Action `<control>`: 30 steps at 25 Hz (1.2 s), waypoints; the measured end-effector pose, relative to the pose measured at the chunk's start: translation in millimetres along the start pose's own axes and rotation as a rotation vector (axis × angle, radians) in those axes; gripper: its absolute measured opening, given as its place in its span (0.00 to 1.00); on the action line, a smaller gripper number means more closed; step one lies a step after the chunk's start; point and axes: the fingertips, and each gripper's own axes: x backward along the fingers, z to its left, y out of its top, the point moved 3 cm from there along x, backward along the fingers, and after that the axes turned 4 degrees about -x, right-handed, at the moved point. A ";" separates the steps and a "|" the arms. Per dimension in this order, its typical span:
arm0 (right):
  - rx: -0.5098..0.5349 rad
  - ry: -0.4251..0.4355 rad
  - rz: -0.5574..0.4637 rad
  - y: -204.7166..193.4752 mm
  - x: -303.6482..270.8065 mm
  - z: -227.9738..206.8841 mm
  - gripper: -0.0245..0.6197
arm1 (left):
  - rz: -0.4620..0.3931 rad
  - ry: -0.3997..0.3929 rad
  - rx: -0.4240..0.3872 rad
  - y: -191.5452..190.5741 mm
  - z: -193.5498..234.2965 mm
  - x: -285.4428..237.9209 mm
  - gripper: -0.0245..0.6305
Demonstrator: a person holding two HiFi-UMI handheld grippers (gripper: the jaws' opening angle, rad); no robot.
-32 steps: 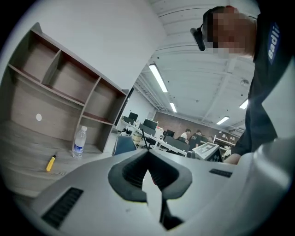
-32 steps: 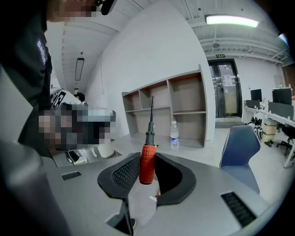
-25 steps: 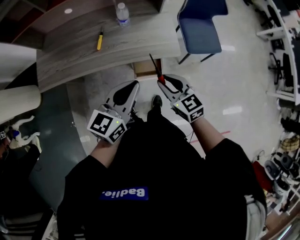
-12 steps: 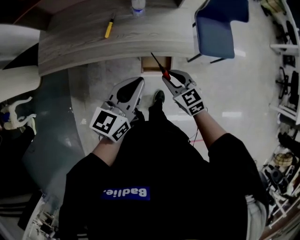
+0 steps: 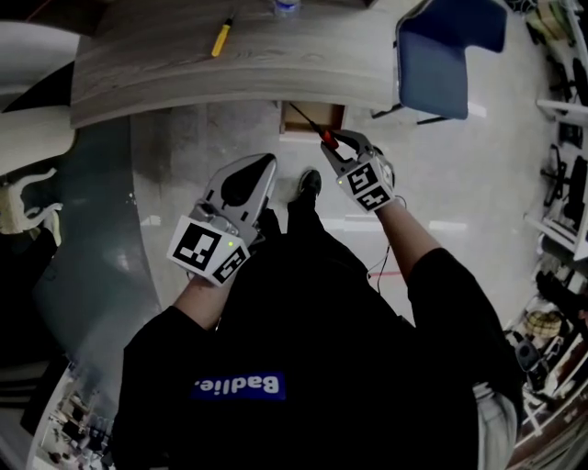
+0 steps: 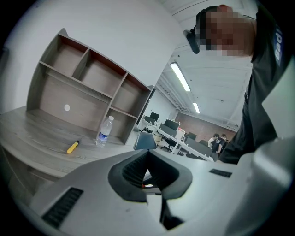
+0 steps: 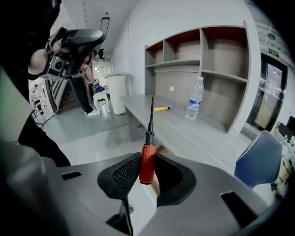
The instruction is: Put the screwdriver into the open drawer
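My right gripper point(image 5: 336, 143) is shut on the red handle of a screwdriver point(image 5: 325, 138). Its dark shaft points ahead over the open drawer point(image 5: 309, 119), a brown box that juts from under the grey desk point(image 5: 230, 78). In the right gripper view the screwdriver point(image 7: 147, 167) stands upright between the ribbed pads point(image 7: 124, 175) of that gripper point(image 7: 148, 157). My left gripper point(image 5: 265, 163) hangs lower at the left, beside my body, its tips together around nothing. The left gripper view shows the tips of the left gripper point(image 6: 147, 154) meeting.
A yellow-handled tool point(image 5: 220, 39) and a water bottle point(image 5: 287, 6) lie on the desk top. A blue chair point(image 5: 450, 46) stands to the right of the drawer. My shoe point(image 5: 308, 184) is on the pale floor below the drawer. Shelves point(image 6: 87, 87) rise behind the desk.
Both grippers have sunk. The right one has carried the screwdriver down and toward the drawer, so the shaft now lies over its opening. The left one dropped slightly.
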 end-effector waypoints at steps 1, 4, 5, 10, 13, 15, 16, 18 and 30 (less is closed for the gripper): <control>0.012 -0.008 0.015 -5.3 -4.8 -2.8 0.22 | 0.004 0.005 0.001 -1.8 1.9 1.5 0.04; 0.059 -0.028 0.059 -17.9 -20.0 -8.2 0.22 | 0.017 0.021 0.008 -7.6 9.5 6.3 0.04; 0.080 -0.031 0.074 -21.2 -25.5 -8.7 0.22 | 0.021 0.025 0.011 -9.7 12.2 7.7 0.04; 0.173 -0.025 0.134 -37.9 -49.9 -6.5 0.22 | 0.031 0.035 0.025 -18.5 20.7 11.0 0.04; 0.198 -0.011 0.171 -51.4 -61.6 -7.8 0.22 | 0.034 0.039 0.039 -25.2 24.2 9.4 0.04; 0.214 -0.006 0.192 -58.3 -70.1 -10.6 0.22 | 0.035 0.039 0.043 -27.9 27.8 7.4 0.04; 0.223 -0.005 0.201 -60.9 -74.4 -12.3 0.22 | 0.034 0.038 0.044 -28.3 29.7 6.5 0.04; 0.238 -0.001 0.228 -68.3 -81.1 -15.3 0.22 | 0.032 0.039 0.045 -28.2 32.0 5.4 0.04; 0.327 0.025 0.414 -107.0 -114.0 -31.9 0.22 | 0.052 0.069 0.066 -40.8 44.5 18.1 0.04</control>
